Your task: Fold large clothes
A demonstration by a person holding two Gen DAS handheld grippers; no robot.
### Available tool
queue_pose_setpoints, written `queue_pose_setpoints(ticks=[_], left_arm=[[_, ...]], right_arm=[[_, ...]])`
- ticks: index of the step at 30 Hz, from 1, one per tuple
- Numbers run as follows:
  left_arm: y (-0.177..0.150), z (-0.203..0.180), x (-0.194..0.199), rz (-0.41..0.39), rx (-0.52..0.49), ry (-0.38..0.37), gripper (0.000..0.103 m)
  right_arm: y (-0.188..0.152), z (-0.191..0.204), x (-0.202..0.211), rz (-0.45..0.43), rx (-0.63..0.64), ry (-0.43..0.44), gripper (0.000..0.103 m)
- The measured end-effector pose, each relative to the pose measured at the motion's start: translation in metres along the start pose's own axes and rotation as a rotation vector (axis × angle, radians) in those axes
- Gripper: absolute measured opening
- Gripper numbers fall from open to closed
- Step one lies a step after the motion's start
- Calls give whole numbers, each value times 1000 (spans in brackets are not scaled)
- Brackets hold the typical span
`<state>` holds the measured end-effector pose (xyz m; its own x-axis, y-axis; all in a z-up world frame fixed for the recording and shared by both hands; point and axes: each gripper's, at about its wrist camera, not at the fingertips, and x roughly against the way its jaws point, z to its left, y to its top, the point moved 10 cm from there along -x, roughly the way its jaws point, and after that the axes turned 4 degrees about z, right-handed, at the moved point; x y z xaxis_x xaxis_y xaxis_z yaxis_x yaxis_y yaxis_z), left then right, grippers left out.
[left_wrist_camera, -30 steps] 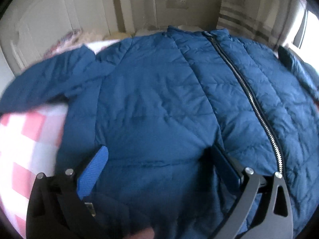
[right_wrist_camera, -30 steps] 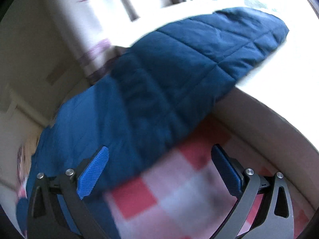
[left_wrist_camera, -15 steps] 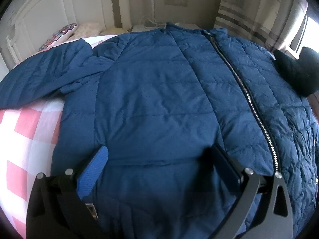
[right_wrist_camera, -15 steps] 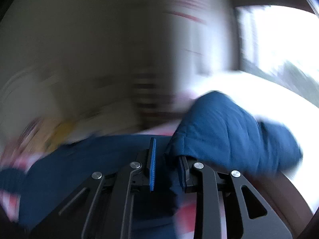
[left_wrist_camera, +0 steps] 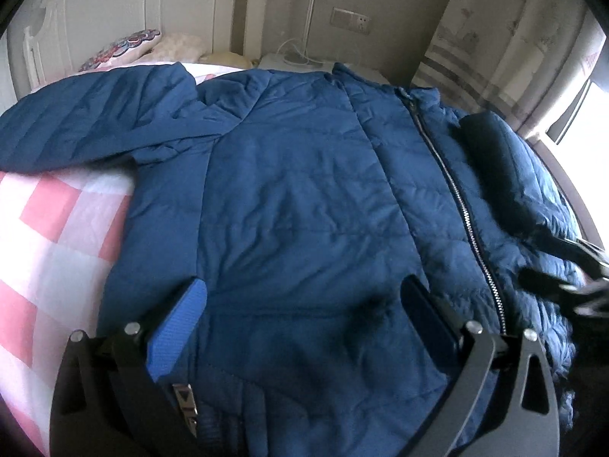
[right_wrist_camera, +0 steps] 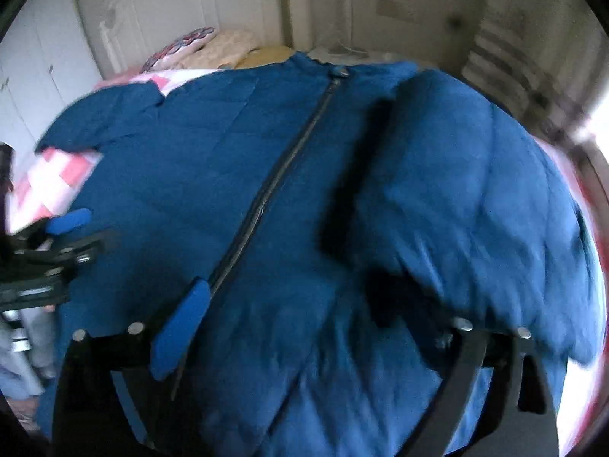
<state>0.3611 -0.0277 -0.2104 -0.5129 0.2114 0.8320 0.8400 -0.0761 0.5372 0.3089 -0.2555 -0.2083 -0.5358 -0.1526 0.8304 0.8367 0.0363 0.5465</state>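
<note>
Jaws of both units stand wide apart and grip nothing. The left gripper (left_wrist_camera: 304, 327) hovers over the lower front panel of the dark blue quilted puffer jacket (left_wrist_camera: 304, 198), which lies front-up and zipped on the pink-and-white checked bedspread (left_wrist_camera: 49, 236). The right gripper (right_wrist_camera: 300, 323) hovers above the hem region, just right of the metal zipper (right_wrist_camera: 274, 182).

Step in hand, as judged: sleeve folding. The right sleeve (right_wrist_camera: 475, 190) lies folded across the right front panel; the left sleeve (left_wrist_camera: 83, 125) lies spread outward, away from the body.

Next move, as judged: carry the left gripper to the outspread sleeve, close on its cuff end, and lay it across the chest. Padded fabric may spring back.
</note>
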Motion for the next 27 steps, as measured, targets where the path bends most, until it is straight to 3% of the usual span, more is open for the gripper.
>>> queue_pose_setpoints(ticks=[2,5,10,13,18,21,22,25,27], left_arm=[[0,-1,1,-2,-2,1,101],[-1,0,1,-4,2,-7,101],[-1,1,1,-3,-5,0,101],[-1,2,1,-4,-4,1,101],[-1,1,1,-4,-5,0,101],[-1,1,1,-3,-8,4,101],[-1,1,1,-3,-9,4,101],[-2,1,1,0,-14,11,101],[-2,1,1,1,-17,15,101]], right_arm=[[-12,-20,41,-98,-89,19,90],[-42,-97,75,-167,-386,38,92],[-83,-212,74,-195,-818,135,92],[-91,-234,63,-192,-901,134,92],[-67,-243,38,-193,-928,171,94],[-51,-230,34,-194,-899,116,79],[-43,-225,40,-216,-866,94,62],[1,-180,75,-368,-627,-58,41],[25,-144,96,-446,-474,-95,38]])
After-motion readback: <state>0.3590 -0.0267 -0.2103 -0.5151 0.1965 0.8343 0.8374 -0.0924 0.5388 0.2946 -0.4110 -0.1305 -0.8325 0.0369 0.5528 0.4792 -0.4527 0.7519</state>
